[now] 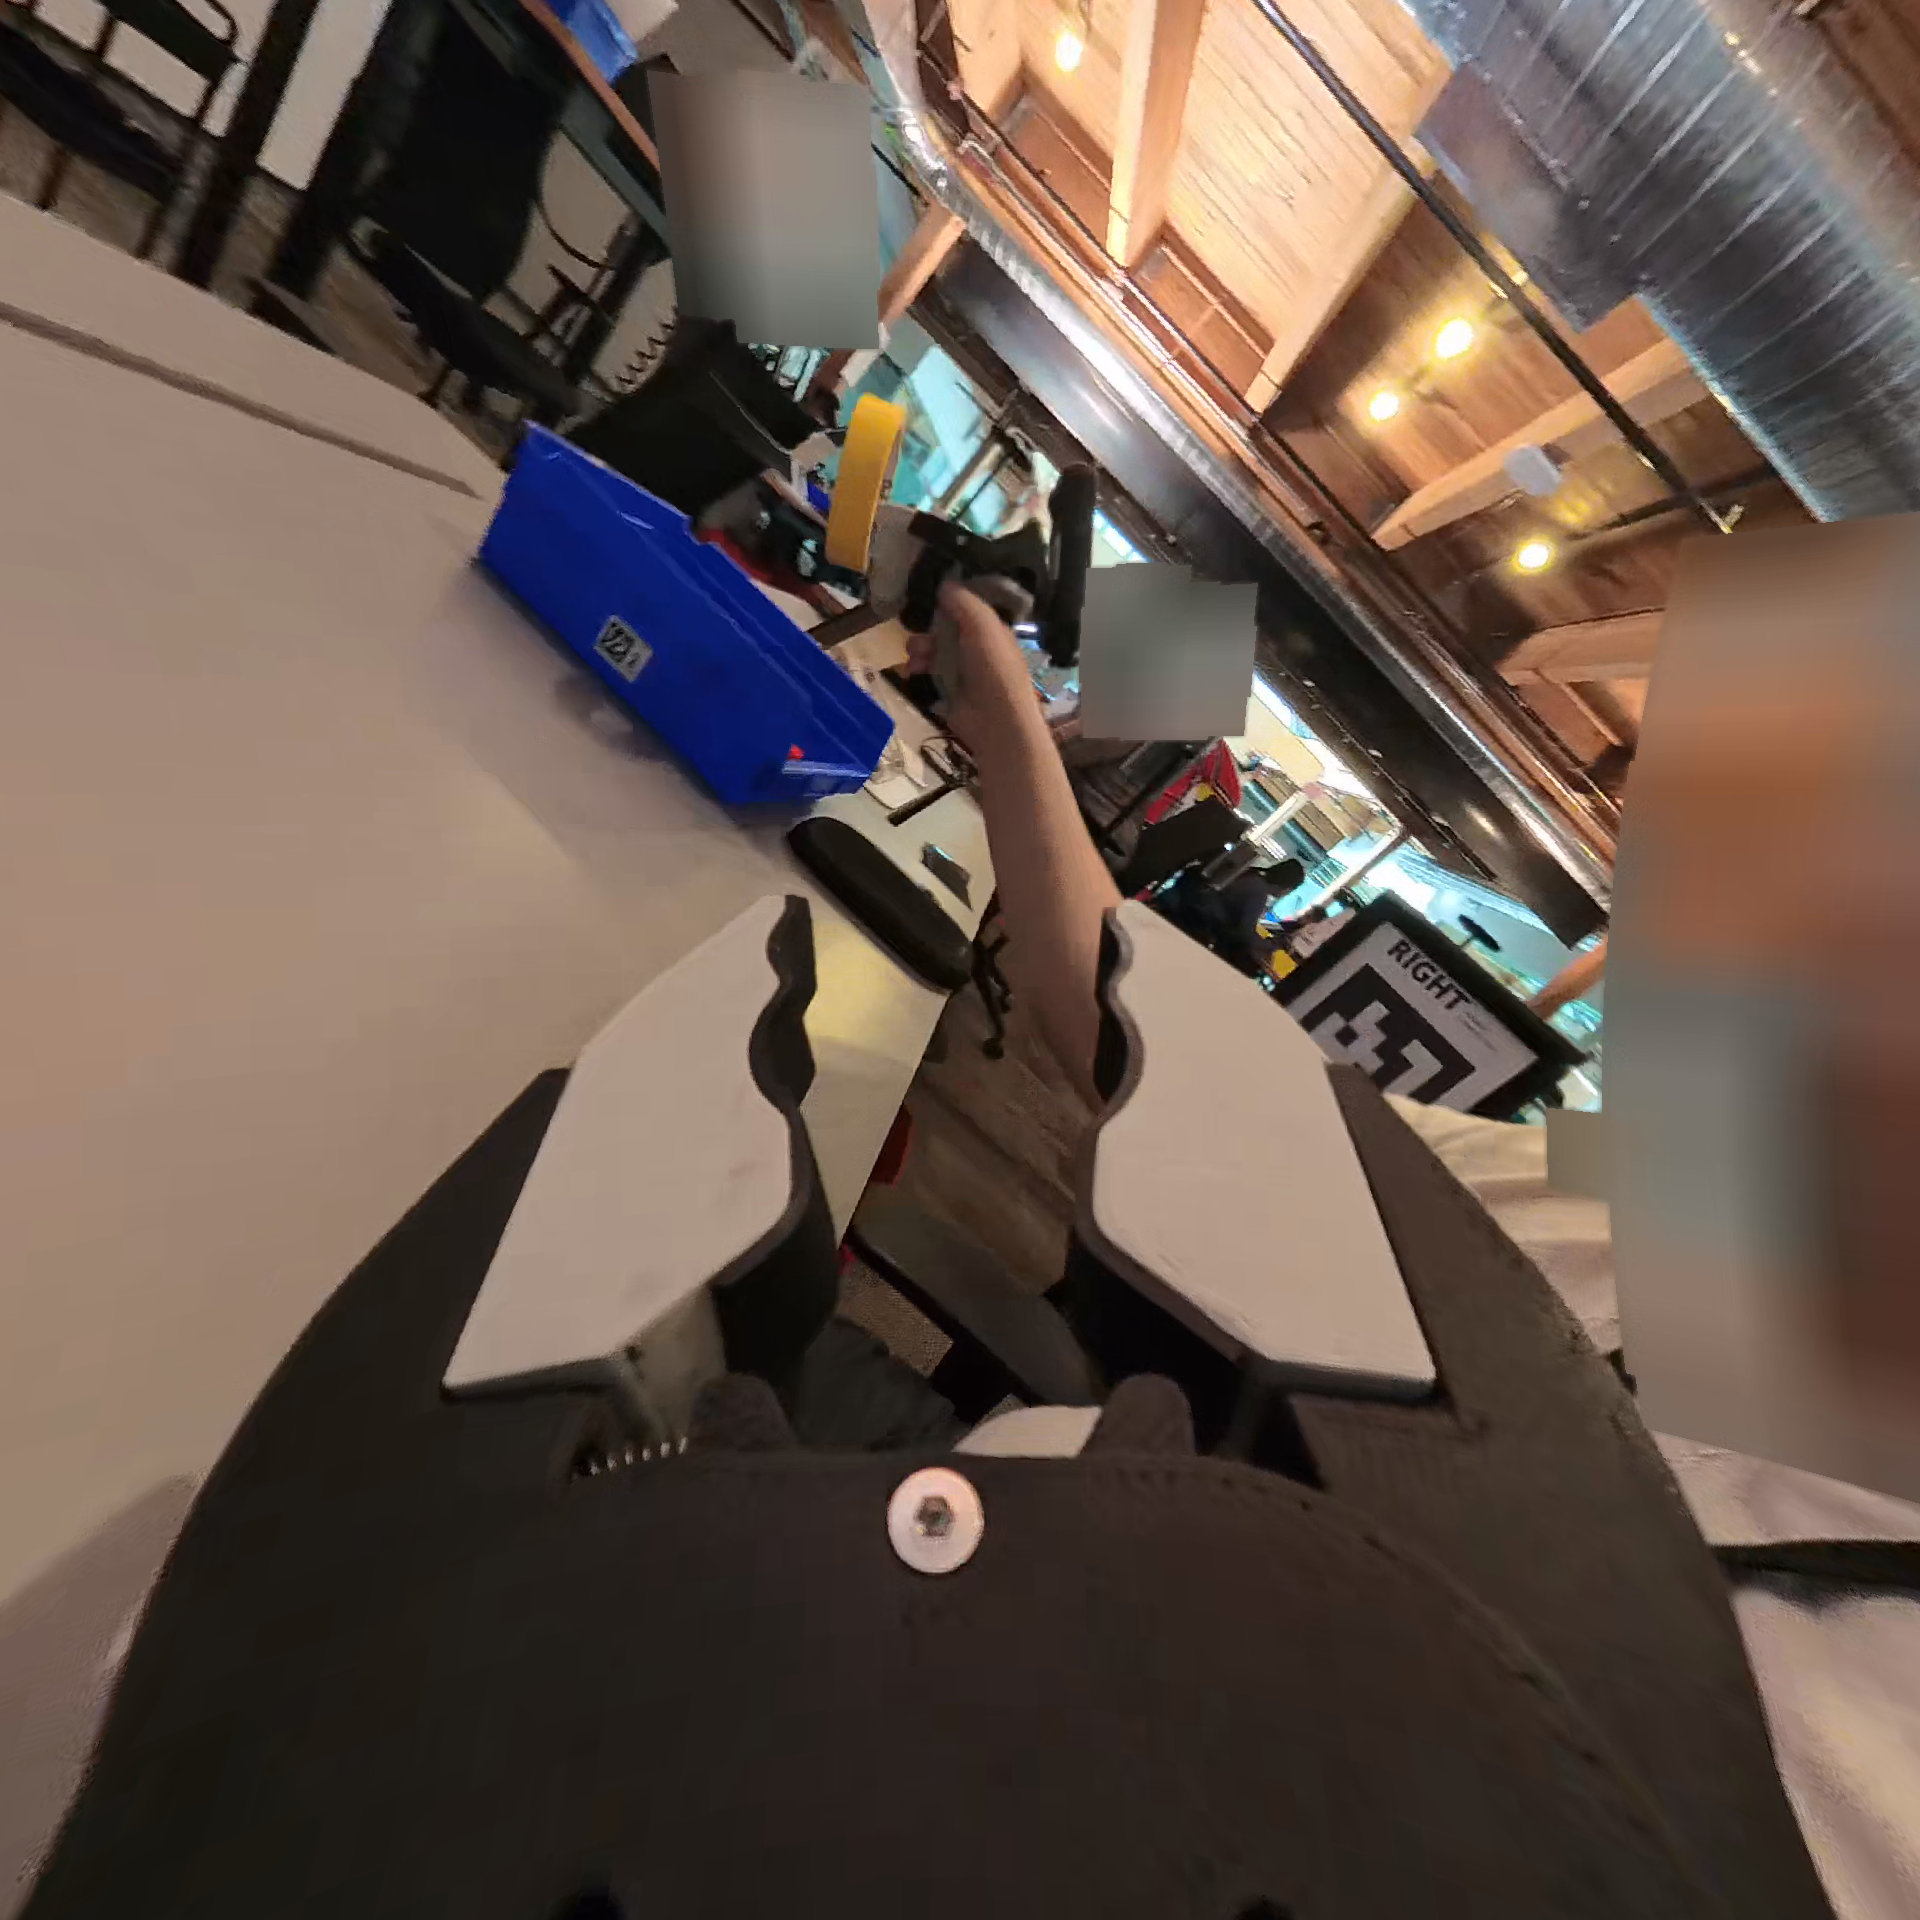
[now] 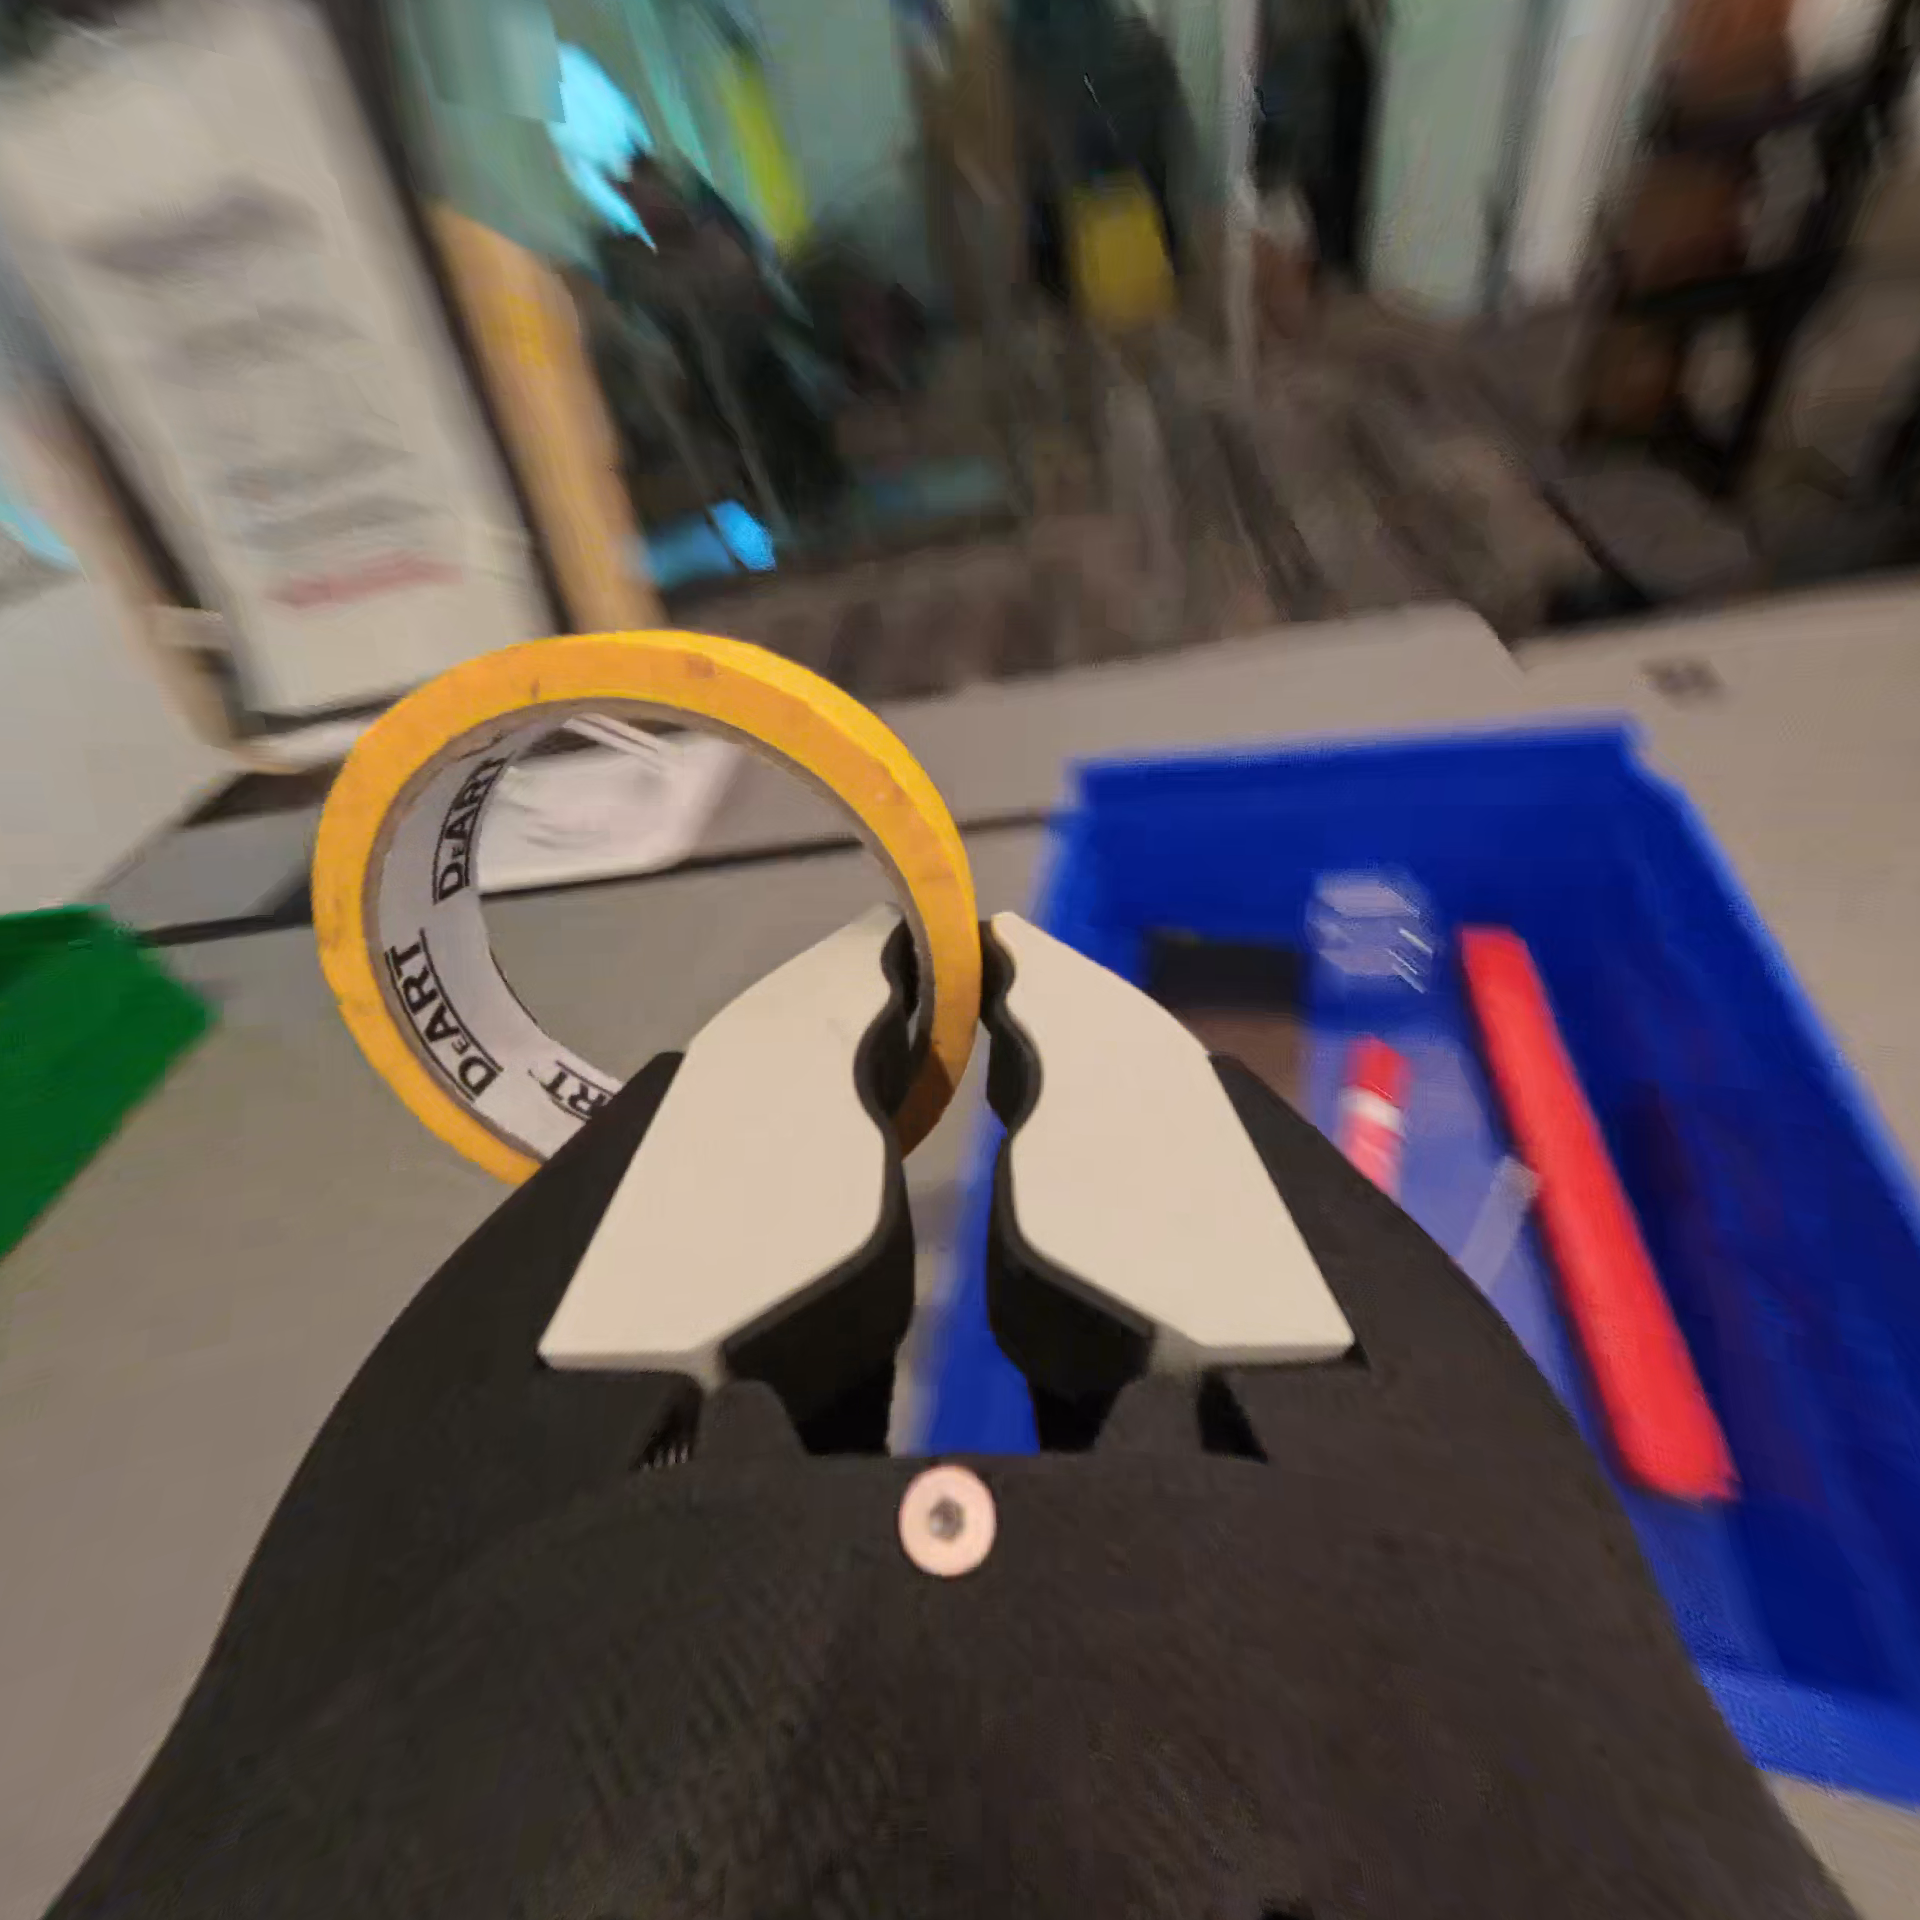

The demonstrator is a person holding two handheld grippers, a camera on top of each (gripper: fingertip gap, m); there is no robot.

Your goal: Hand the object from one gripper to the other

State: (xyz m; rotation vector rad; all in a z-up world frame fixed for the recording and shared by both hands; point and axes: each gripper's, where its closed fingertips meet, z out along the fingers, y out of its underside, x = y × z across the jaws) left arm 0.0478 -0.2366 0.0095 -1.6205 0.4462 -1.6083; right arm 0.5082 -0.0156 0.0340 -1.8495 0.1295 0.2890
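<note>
A yellow roll of tape (image 2: pixel 665 686) with a white printed core stands upright in my right gripper (image 2: pixel 951 951), which is shut on the roll's right rim. In the left wrist view the same roll (image 1: pixel 864 483) shows far off, edge-on, held up above the table by the right gripper (image 1: pixel 883 561) and a person's bare arm (image 1: pixel 1023 810). My left gripper (image 1: pixel 951 961) is open and empty, tilted, near the table's edge and well apart from the roll.
A blue bin (image 2: pixel 1558 1039) on the grey table (image 2: pixel 260 1299) holds a red strip (image 2: pixel 1579 1216) and small items; it also shows in the left wrist view (image 1: pixel 675 634). A green object (image 2: pixel 73 1049) lies at the left. A black case (image 1: pixel 883 904) lies on the table. Left tips to right tips: about 50 cm.
</note>
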